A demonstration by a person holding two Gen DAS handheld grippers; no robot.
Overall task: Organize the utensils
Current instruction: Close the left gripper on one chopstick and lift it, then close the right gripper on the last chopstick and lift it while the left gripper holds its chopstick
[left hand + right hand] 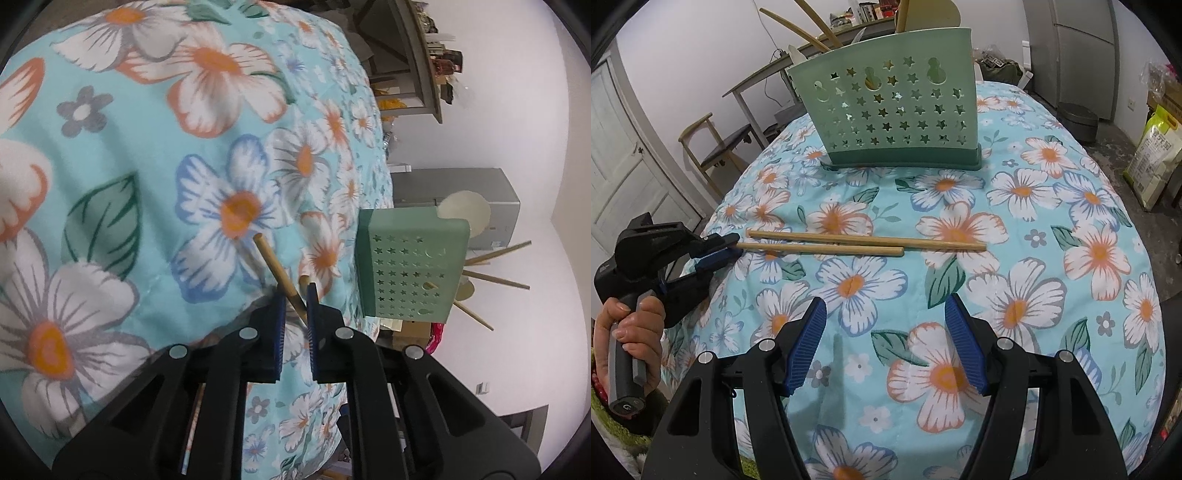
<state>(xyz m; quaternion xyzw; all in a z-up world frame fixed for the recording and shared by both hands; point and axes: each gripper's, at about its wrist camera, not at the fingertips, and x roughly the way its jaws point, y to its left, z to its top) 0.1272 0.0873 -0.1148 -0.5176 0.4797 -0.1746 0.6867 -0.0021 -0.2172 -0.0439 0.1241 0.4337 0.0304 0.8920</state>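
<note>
White walls (pixel 694 48), wooden chair (pixel 713 147)

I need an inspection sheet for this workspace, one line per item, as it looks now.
Surface: floral cloth covers the table.
Job's things: two chopsticks lie side by side; green holder stands upright with utensils inside.
Clutter: nothing seen on the cloth.
Grippers: left gripper shut on the nearer chopstick's end; right gripper open, empty.
Cables: one hangs by the wall shelf.
Surroundings: chair, door, sack.
</note>
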